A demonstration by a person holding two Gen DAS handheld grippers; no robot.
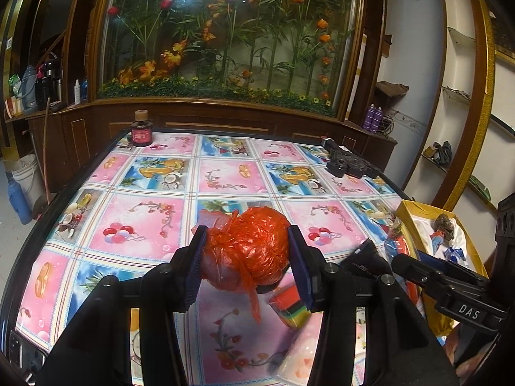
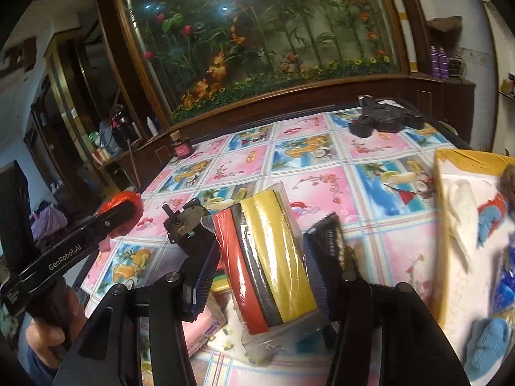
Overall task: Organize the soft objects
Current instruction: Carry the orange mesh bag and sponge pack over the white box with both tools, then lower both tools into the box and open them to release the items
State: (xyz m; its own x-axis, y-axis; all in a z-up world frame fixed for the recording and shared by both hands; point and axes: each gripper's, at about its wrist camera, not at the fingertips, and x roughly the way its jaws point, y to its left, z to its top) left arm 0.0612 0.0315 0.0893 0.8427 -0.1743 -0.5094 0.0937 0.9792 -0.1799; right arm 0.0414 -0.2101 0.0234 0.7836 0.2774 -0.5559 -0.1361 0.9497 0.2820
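My left gripper (image 1: 246, 259) is shut on a crumpled orange plastic bag bundle (image 1: 248, 247) and holds it above the flowered tablecloth (image 1: 145, 218). My right gripper (image 2: 257, 270) is shut on a plastic-wrapped pack of coloured sponges (image 2: 267, 263), red, dark and yellow, lifted off the table. The yellow box (image 2: 466, 157) at the right holds soft items: white cloth, blue fabric and a brownish lump. In the left wrist view the box (image 1: 415, 209) sits at the right table edge, with the right gripper in front of it. The orange bundle also shows at the left of the right wrist view (image 2: 124, 206).
A dark bottle (image 1: 141, 132) stands at the table's far left corner. A black device (image 1: 351, 162) lies at the far right. A small metal part (image 2: 183, 222) and a black toothed piece (image 2: 325, 234) lie near the right gripper. Pink packets (image 1: 299, 353) lie near the front.
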